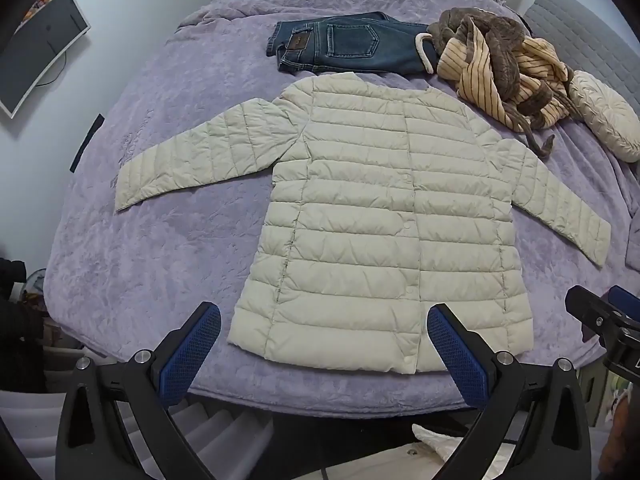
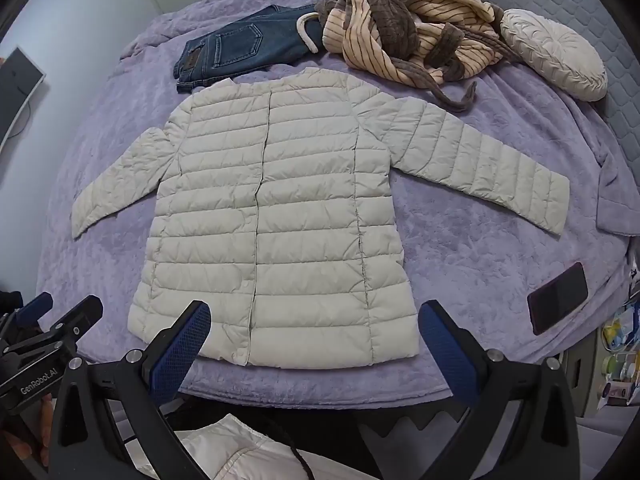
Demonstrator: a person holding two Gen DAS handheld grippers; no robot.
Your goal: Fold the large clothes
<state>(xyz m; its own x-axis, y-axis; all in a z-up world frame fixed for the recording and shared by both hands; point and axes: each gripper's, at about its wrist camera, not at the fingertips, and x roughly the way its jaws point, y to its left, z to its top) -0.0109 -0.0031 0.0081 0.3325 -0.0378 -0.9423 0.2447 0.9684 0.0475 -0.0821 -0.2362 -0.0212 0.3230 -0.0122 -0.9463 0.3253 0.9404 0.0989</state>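
Tongs first: the left tongs (image 1: 324, 338) hang spread wide over the near hem of the puffer jacket (image 1: 384, 216), with nothing between their blue pads and no pad touching the fabric. The right tongs (image 2: 316, 336) stand just as wide, tilted steeply down over the same hem, and are also empty. Each pair shows at the edge of the other's view, side by side at the near edge of the bed.

The cream quilted jacket lies flat and face up in the middle of the bed (image 1: 132, 248), on its lilac plush cover, snapped shut down the front, both sleeves spread out and angled down toward the near side. Just beyond its collar lie folded blue jeans (image 1: 352, 46), and beside those a crumpled heap of striped tan and brown robe (image 1: 504, 72). A round cream pleated cushion (image 2: 556, 52) rests beside the robe. A dark phone (image 2: 558, 298) lies near the bed's right edge.
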